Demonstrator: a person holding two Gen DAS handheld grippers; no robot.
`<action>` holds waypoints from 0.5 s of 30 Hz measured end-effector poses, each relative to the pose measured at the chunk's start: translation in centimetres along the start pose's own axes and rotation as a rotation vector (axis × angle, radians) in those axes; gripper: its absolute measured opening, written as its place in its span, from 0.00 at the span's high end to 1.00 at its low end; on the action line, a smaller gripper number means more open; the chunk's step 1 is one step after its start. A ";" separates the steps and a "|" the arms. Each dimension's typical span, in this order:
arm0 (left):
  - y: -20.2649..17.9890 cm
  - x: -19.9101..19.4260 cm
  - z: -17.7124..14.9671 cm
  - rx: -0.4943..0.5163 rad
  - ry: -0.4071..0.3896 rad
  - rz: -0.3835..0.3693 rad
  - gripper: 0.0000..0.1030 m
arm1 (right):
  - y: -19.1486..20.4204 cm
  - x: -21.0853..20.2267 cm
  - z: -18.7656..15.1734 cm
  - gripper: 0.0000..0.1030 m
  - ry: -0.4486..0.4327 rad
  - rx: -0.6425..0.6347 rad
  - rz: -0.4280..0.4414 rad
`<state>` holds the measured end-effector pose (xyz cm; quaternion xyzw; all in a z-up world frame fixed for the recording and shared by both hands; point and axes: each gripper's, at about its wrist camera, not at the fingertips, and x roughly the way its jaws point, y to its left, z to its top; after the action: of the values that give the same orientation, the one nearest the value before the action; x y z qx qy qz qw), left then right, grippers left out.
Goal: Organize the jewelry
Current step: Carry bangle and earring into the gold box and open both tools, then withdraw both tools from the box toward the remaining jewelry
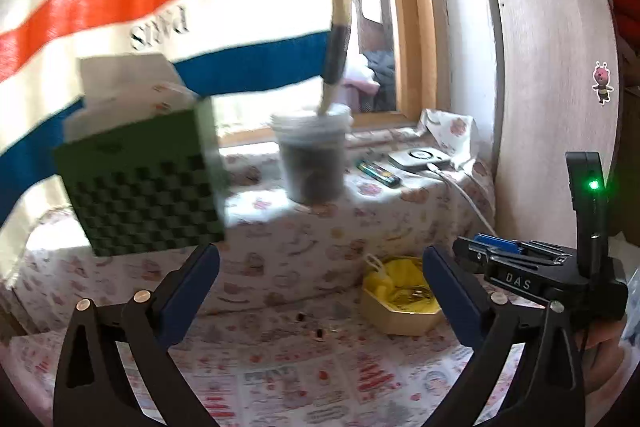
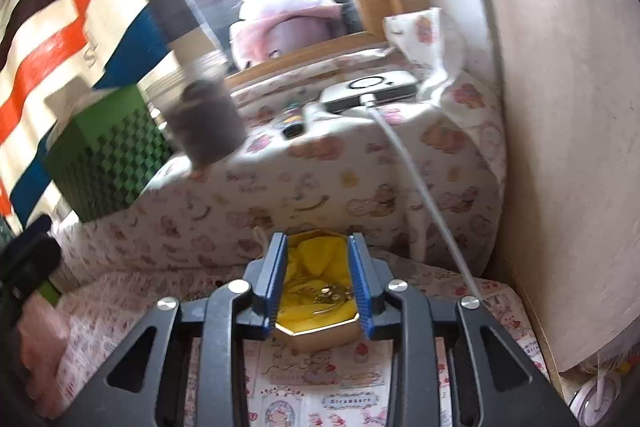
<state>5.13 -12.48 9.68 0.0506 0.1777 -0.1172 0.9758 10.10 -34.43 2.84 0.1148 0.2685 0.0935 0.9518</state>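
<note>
My right gripper (image 2: pixel 318 281) hovers part-open, empty, over the jewelry (image 2: pixel 324 295) in the yellow-lined box (image 2: pixel 320 337). My left gripper (image 1: pixel 320 291) gapes empty beside the box. A careless grab could snag the lining.

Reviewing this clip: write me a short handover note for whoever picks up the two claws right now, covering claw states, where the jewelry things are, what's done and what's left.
Left claw: open wide, empty, above the patterned cloth.
Right claw: partly open, holding nothing, lined up over the small box.
The small box, with yellow lining, sits on the cloth below the raised ledge; gold jewelry lies inside it.
Two small dark bits lie on the cloth left of the box; too small to tell whether they are jewelry.
Done: at least some jewelry is in the box.
Left: check those bits. No lid for the box is in view.
</note>
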 end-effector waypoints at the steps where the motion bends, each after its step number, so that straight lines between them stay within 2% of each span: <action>1: 0.1 -0.3 -0.2 0.006 -0.015 0.020 0.00 | 0.3 0.0 -0.1 0.64 -0.003 -0.012 0.001; 4: 0.9 -0.5 -0.8 -0.007 -0.017 0.031 0.00 | 1.1 0.0 -0.5 0.60 -0.014 -0.043 -0.003; 7: 1.9 -0.2 -1.7 -0.048 -0.009 0.029 0.00 | 1.7 -0.1 -0.8 0.51 -0.029 -0.062 -0.002; 10: 2.6 0.1 -2.9 -0.061 -0.014 0.048 0.00 | 2.1 0.0 -1.0 0.49 -0.039 -0.080 -0.002; 15: 3.5 1.0 -4.6 -0.067 -0.016 0.089 0.00 | 2.7 0.3 -1.6 0.35 -0.054 -0.101 -0.013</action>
<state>5.36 -8.69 5.28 0.0248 0.1715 -0.0683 0.9825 9.15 -31.54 2.07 0.0675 0.2385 0.0977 0.9639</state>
